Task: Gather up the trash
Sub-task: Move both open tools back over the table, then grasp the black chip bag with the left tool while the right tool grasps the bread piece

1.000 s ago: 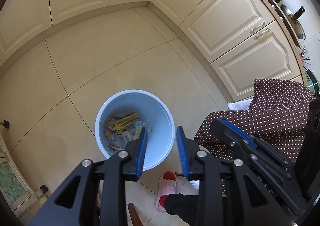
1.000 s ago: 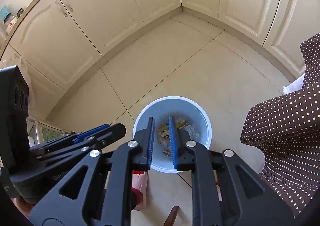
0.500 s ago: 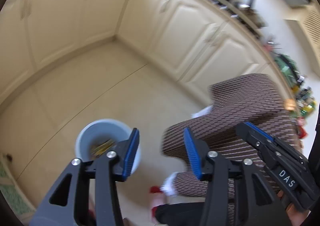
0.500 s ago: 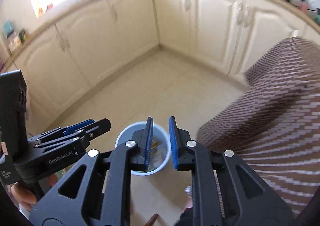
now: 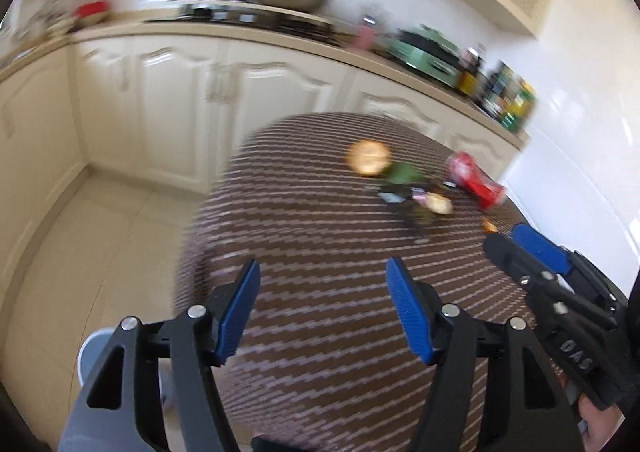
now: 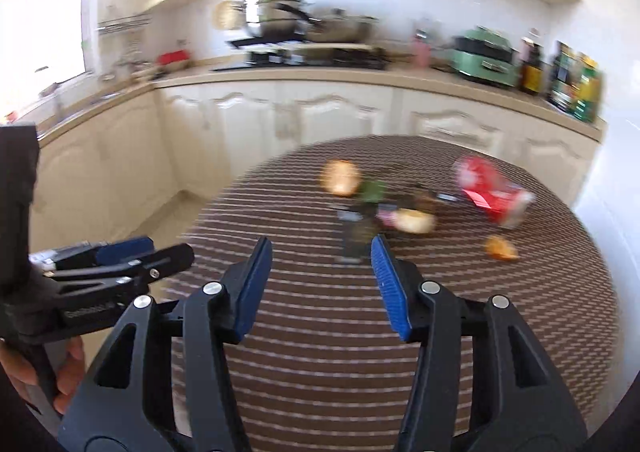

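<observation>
Both views are motion-blurred. Trash lies on a round table with a brown dotted cloth (image 5: 320, 236) (image 6: 320, 352): a red crumpled packet (image 5: 474, 178) (image 6: 492, 192), a round yellow piece (image 5: 368, 158) (image 6: 340, 178), green and dark wrappers (image 5: 404, 188) (image 6: 368, 208), a pale bun-like piece (image 6: 414, 221) and a small orange scrap (image 6: 500, 248). My left gripper (image 5: 320, 292) is open and empty above the near part of the cloth. My right gripper (image 6: 320, 276) is open and empty, short of the wrappers. The blue bin's rim (image 5: 90, 348) shows low at the left.
Cream cabinets (image 6: 280, 120) and a counter with pots (image 6: 288, 16), a green appliance (image 6: 484, 60) and bottles (image 6: 572, 88) run behind the table. A white wall (image 5: 580, 132) stands at the right. Tiled floor (image 5: 80, 252) lies to the left.
Both grippers swung up from the bin on the floor to face the table. Both jaws opened wider; the right one was nearly closed before.
</observation>
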The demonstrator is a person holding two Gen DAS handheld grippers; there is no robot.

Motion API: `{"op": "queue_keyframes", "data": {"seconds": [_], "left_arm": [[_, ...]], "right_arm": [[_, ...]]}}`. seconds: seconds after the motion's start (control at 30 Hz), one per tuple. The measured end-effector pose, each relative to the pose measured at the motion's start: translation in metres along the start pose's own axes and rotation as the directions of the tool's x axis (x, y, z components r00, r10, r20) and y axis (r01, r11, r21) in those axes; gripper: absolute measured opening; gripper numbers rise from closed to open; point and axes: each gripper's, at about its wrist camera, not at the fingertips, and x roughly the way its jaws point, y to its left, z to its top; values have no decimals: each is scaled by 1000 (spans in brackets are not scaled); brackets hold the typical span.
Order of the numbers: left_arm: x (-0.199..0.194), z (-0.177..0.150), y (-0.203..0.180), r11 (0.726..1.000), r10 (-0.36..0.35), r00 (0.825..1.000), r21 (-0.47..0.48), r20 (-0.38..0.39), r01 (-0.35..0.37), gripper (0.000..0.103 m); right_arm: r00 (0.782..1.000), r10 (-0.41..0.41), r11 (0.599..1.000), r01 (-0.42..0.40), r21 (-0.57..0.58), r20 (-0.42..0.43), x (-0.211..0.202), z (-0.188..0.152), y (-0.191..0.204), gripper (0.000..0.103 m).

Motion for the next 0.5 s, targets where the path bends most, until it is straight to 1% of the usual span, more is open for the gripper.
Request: {"op": "queue_keyframes", "data": {"seconds": [0.07, 0.1, 0.17, 0.27, 0.33, 0.37, 0.4, 0.47, 0.5], "left_arm": [[18, 8, -29, 999, -20, 1000, 50, -15, 21, 64], [30, 12, -45, 996, -20, 1000, 84, -23, 22, 64], [50, 16, -69, 989, -1, 999, 146, -38, 6, 64], [78, 19, -93, 980, 23, 998, 197, -63, -10, 64], [99, 24, -107, 974, 59, 994, 221, -86, -39, 64], [105, 24, -109, 973, 66, 994, 227, -91, -44, 64], [113, 26, -111, 972, 77, 992, 227, -102, -52, 61], [125, 28, -106, 976, 80, 987, 212, -136, -50, 42], [131, 29, -103, 980, 77, 984, 194, -160, -45, 36]], "right_arm": [[999, -47, 998, 47, 28, -21, 1, -2, -34, 53], [998, -56, 998, 58, 35, -33, 1, -4, -46, 54], [996, -68, 996, 71, 62, -58, 6, -6, -73, 54], [993, -81, 993, 88, 74, -88, 15, -11, -95, 54], [991, -66, 994, 75, 83, -114, 22, -14, -107, 54], [990, -63, 993, 74, 87, -124, 28, -14, -105, 54], [990, -59, 994, 71, 87, -131, 32, -14, -108, 54], [989, -41, 995, 54, 86, -143, 39, -12, -111, 54], [989, -30, 995, 43, 90, -146, 43, -12, -112, 54]]}}
